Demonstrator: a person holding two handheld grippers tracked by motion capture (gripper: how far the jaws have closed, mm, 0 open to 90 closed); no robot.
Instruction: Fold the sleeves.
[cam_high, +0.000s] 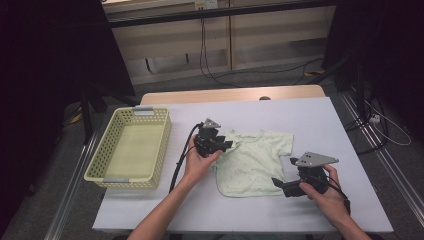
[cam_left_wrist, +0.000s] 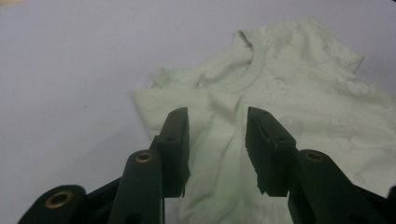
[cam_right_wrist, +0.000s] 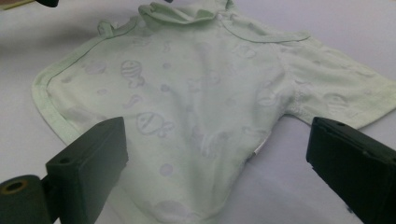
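On the left of the white table (cam_high: 150, 210), a pale yellow perforated basket (cam_high: 114, 174) stands with nothing visible inside it, well apart from the garment. To its right, at the centre of the table, the left gripper (cam_high: 226, 145) rests at the left sleeve of the light green baby shirt (cam_high: 252, 162). The left gripper view shows its jaws partly apart over that sleeve (cam_left_wrist: 161, 100), with a raised fold of cloth between them; the pads do not appear to press on it, so the gripper is released. The shirt lies mostly flat, collar toward the far side and hem toward the near side, with the fish-print fabric spread out.

Farther right, the right gripper (cam_high: 280, 186) sits at the near right corner of the shirt, just beside the hem. The right gripper view shows its jaws spread wide, one on each side of the shirt's lower edge (cam_right_wrist: 182, 205), holding nothing.

Risks from this position, as a judgement:
- The raised fold at the sleeve may fall back crooked and leave a wrinkle.
- If either gripper closes on one layer only, lifting would separate front from back and spoil any fold.
- If the right gripper closes too near the edge, the thin hem may slip out.
- Dragging cloth sideways could shift the whole shirt across the smooth table.
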